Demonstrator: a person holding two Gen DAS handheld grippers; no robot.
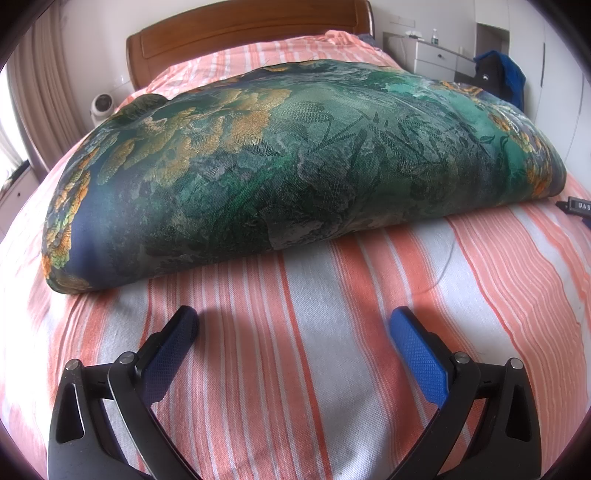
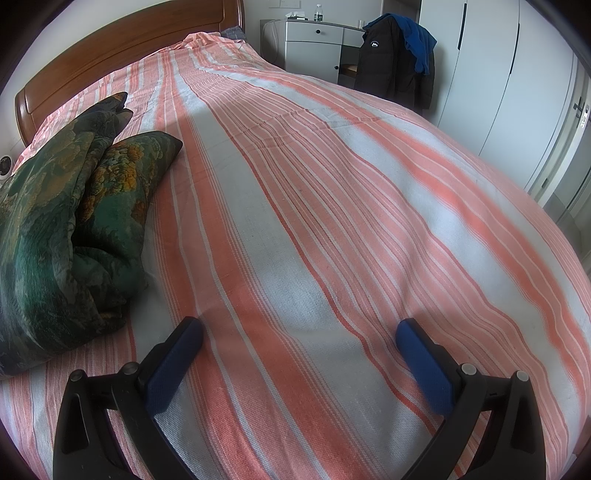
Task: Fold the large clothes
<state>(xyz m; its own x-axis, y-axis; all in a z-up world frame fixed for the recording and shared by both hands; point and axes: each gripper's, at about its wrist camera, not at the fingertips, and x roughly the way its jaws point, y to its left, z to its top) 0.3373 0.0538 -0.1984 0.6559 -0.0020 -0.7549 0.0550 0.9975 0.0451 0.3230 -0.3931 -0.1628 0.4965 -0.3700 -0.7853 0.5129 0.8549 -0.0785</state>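
A thick green quilt point(image 1: 288, 162) with gold flower patterns lies folded in a bundle on the striped bed point(image 1: 332, 332). My left gripper point(image 1: 293, 317) is open and empty, just in front of the quilt's near edge, above the sheet. In the right wrist view the quilt's folded end point(image 2: 55, 229) lies at the left, showing stacked layers. My right gripper point(image 2: 299, 328) is open and empty over the bare striped sheet point(image 2: 332, 221), to the right of the quilt.
A wooden headboard point(image 1: 243, 33) stands at the far end. A white dresser point(image 2: 317, 44) with bottles and a chair with dark jackets point(image 2: 399, 55) stand beyond the bed. White wardrobes point(image 2: 498, 92) line the right wall. A small black device point(image 1: 578, 205) lies right of the quilt.
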